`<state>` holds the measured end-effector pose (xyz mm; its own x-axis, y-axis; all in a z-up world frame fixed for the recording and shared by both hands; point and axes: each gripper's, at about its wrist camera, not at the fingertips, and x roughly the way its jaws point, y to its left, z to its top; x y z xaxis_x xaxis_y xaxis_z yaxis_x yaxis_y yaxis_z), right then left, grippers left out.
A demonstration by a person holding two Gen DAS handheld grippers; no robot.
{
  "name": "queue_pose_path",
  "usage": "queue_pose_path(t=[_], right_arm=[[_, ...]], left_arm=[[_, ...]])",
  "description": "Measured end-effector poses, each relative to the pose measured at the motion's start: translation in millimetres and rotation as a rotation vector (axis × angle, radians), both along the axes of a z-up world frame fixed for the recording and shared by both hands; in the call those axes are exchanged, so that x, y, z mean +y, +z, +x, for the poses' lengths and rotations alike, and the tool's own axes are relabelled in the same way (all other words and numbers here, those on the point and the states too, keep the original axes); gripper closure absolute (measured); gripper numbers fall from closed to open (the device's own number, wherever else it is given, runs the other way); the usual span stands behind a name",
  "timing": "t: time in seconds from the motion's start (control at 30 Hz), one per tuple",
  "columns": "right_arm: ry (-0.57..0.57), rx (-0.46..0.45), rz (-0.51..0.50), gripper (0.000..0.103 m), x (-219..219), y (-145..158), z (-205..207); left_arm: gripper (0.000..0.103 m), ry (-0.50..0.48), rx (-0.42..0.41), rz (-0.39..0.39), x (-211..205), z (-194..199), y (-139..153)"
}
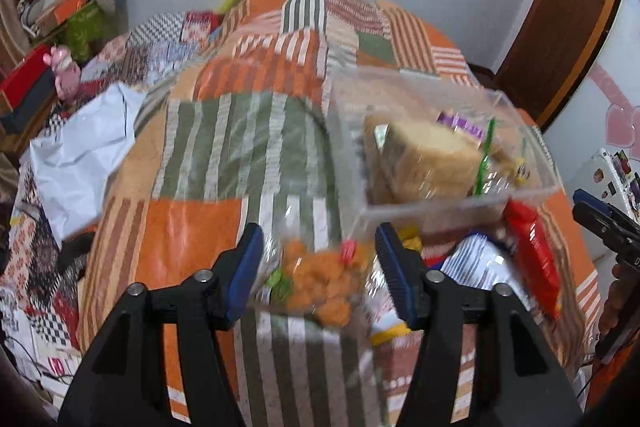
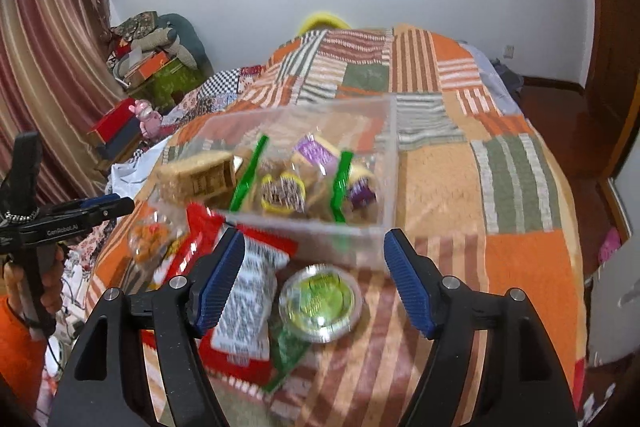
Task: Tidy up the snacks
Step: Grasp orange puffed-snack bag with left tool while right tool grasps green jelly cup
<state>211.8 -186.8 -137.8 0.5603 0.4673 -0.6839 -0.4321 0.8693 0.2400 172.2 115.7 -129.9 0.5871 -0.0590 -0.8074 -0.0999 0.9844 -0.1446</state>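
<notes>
A clear plastic box (image 1: 460,211) (image 2: 384,147) sits on the patchwork bedspread and holds a wrapped cake slice (image 1: 424,159) (image 2: 196,175) and several small snack packs (image 2: 280,191). My left gripper (image 1: 320,267) is open, its jaws on either side of a clear bag of orange snacks (image 1: 324,283) (image 2: 148,243) lying on the bed. My right gripper (image 2: 316,283) is open above a round green-lidded cup (image 2: 320,301) and a red snack packet (image 2: 244,311) (image 1: 532,251). A blue-and-white packet (image 1: 476,263) lies by the box.
The patchwork bedspread (image 1: 224,147) (image 2: 500,187) covers the bed. A white plastic bag (image 1: 84,147) lies at the left. Boxes and clutter (image 2: 152,75) stand by the curtain. A wooden door (image 1: 560,27) is at the right.
</notes>
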Motion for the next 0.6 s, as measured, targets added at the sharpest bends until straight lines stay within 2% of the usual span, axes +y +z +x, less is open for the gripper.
queue_pose_path(t=[0.07,0.33,0.43,0.6], right_arm=[[0.000,0.031,-0.004,0.033,-1,-9,-1],[0.016,0.117,-0.021,0.033,3,-34,-5],[0.013,0.127,-0.039,0.033,5,-40,-3],[0.016,0.151,-0.039,0.032,10,-49,4]], left_arm=[[0.026,0.013,0.016,-0.004,2,-3,-10],[0.018,-0.003,0.077,0.007,3,-2,-45],[0.010,0.014,0.066,-0.002,7,1,-51],[0.005,0.029,0.058,-0.030,12,10,-57]])
